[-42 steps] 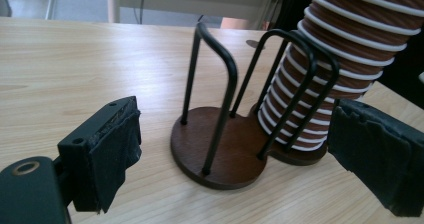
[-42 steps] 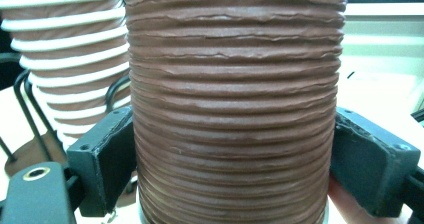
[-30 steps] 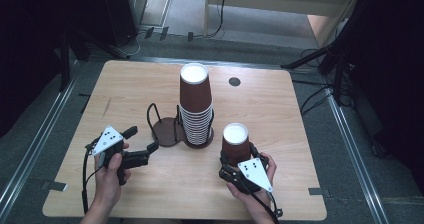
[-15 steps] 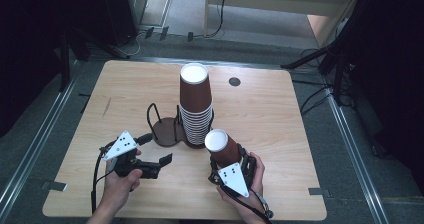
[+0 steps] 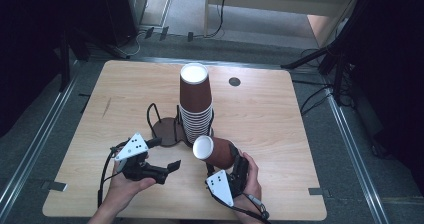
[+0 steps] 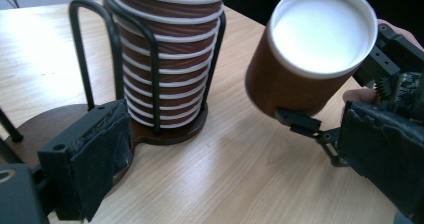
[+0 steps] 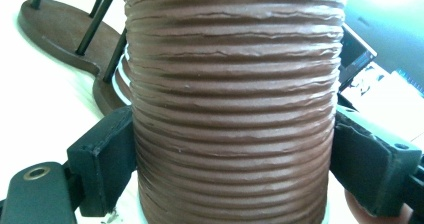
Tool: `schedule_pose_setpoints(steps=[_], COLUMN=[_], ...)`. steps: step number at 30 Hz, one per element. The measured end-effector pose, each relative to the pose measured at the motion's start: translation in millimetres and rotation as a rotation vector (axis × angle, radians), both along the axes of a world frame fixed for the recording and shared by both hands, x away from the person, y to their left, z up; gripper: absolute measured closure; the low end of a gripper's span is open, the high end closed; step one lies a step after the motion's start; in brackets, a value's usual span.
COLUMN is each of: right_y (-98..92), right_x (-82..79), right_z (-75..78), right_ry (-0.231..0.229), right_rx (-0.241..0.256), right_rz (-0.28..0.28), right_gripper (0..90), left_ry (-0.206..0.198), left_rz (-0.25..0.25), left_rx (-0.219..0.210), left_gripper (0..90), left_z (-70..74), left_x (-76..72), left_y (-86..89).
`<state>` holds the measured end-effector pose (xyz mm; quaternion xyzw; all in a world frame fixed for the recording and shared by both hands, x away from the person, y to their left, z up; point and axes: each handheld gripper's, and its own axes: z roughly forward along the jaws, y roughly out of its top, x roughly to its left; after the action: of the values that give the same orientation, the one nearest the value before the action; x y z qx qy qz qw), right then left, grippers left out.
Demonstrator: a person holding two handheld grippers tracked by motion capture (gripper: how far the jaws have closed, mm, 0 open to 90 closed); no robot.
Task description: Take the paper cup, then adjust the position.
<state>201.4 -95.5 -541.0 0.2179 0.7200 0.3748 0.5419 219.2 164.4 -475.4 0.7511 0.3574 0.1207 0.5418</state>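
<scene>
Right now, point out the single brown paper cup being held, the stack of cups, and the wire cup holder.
single brown paper cup (image 5: 220, 153), high view, on its ribbed side wall.
stack of cups (image 5: 196, 91), high view, on the top cup's side.
wire cup holder (image 6: 151, 69), left gripper view, on a black upright wire.

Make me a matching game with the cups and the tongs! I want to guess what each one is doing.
Things:
1. single brown cup
2. tall stack of cups
3. left tongs
4. right tongs

States:
A. open, holding nothing
B. standing upright in the black wire holder
C. tilted over, white inside facing the left tongs
D. clamped around a cup's ribbed side

Pairs: 1-C, 2-B, 3-A, 4-D
</scene>
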Motion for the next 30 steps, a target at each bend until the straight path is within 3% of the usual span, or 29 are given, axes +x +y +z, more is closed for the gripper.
schedule_pose_setpoints(steps=[7,17,30], right_y=[5.4,10.9,21.2], right_x=[-3.1,-7.5,-18.3], right_z=[-0.9,-0.9,-0.7], right_ry=[-0.023,-0.058,-0.093], right_rx=[-0.036,-0.095,-0.156], right_rz=[0.019,0.044,0.109], right_gripper=[12.2,12.1,12.1], left_ry=[0.010,0.017,0.008], left_rz=[-0.043,-0.104,-0.143], left_rx=[0.045,0.073,0.069], left_gripper=[2.3,3.6,6.5], left_z=[-0.8,-3.1,-2.0], left_x=[-2.4,-4.7,-4.9], left_y=[-10.2,-20.9,-27.9])
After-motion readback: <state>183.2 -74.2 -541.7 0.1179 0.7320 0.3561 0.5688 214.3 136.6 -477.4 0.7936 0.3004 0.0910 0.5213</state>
